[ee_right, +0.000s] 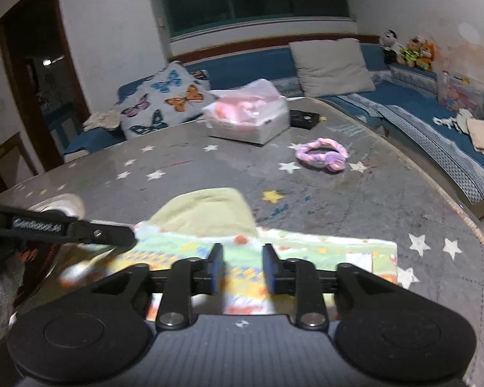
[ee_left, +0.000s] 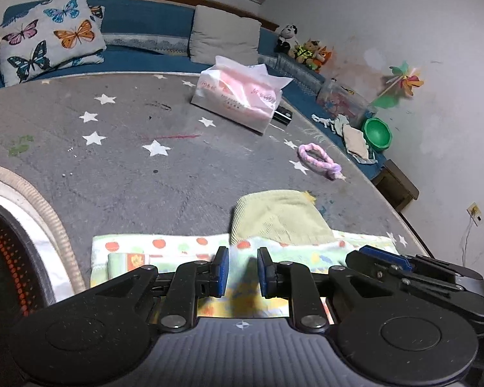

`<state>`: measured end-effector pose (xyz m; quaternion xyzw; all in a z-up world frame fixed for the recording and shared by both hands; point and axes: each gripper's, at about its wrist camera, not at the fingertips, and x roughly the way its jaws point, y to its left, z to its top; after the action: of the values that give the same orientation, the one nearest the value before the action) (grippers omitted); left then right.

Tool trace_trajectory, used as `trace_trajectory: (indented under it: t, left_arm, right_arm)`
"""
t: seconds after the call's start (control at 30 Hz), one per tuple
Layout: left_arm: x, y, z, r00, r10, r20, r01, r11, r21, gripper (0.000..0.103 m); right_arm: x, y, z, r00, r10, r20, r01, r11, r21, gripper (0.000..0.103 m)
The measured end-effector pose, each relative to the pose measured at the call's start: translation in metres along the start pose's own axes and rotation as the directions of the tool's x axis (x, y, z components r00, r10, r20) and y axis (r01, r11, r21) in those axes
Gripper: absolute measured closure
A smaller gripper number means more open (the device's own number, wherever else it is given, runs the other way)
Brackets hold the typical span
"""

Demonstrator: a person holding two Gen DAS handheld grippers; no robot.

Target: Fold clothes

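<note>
Both claws, left (ee_left: 243, 271) and right (ee_right: 243, 267), hover apart over the printed garment (ee_right: 306, 254). Likely mid-fold. Next, each should pinch the near edge just below it.

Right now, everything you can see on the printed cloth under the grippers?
The printed cloth lies flat on the grey star-patterned table, folded into a long strip. It looks like thin soft fabric, white and pale green with orange-red dots and yellow patches. A pale green ribbed cloth overlaps its far edge. The left gripper and right gripper sit over it with jaws open; contact cannot be judged.
</note>
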<state>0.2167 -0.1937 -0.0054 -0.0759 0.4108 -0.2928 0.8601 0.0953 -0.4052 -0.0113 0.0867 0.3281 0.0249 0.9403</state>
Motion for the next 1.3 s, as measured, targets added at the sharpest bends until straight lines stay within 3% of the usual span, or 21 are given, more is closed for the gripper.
trace_trajectory:
  t: [0.23, 0.53, 0.8, 0.93, 1.17, 1.23, 1.3]
  left_arm:
    - [-0.036, -0.014, -0.032, 1.0, -0.012, 0.014, 0.011, 0.998, 0.068, 0.081]
    - [-0.061, -0.016, -0.08, 0.999, 0.022, 0.031, -0.026, 0.989, 0.147, 0.081]
    - [-0.08, -0.006, -0.092, 0.997, 0.031, 0.069, -0.038, 0.993, 0.108, 0.08]
    - [-0.082, 0.003, -0.097, 0.997, 0.034, 0.065, -0.039, 0.996, 0.086, 0.08]
    - [-0.094, 0.006, -0.101, 0.996, 0.043, 0.076, -0.048, 0.997, 0.063, 0.078]
    - [-0.098, 0.007, -0.105, 0.996, 0.05, 0.074, -0.054, 0.997, 0.058, 0.076]
    - [-0.104, 0.007, -0.11, 0.996, 0.055, 0.072, -0.06, 0.996, 0.061, 0.06]
  right_arm:
    - [-0.035, 0.024, -0.025, 0.999, 0.045, 0.004, -0.045, 0.997, -0.063, 0.064]
    - [-0.055, 0.053, -0.062, 1.0, 0.011, 0.007, -0.01, 0.987, -0.16, 0.062]
    - [-0.067, 0.069, -0.067, 0.999, 0.013, 0.034, -0.007, 0.986, -0.169, 0.061]
    - [-0.054, 0.078, -0.073, 1.0, 0.005, 0.007, -0.004, 0.986, -0.169, 0.056]
    - [-0.061, 0.092, -0.073, 0.999, 0.021, 0.035, -0.014, 0.985, -0.172, 0.051]
    - [-0.054, 0.095, -0.076, 1.0, 0.017, 0.021, -0.013, 0.985, -0.17, 0.048]
    - [-0.052, 0.099, -0.08, 1.0, -0.001, 0.022, 0.005, 0.984, -0.18, 0.047]
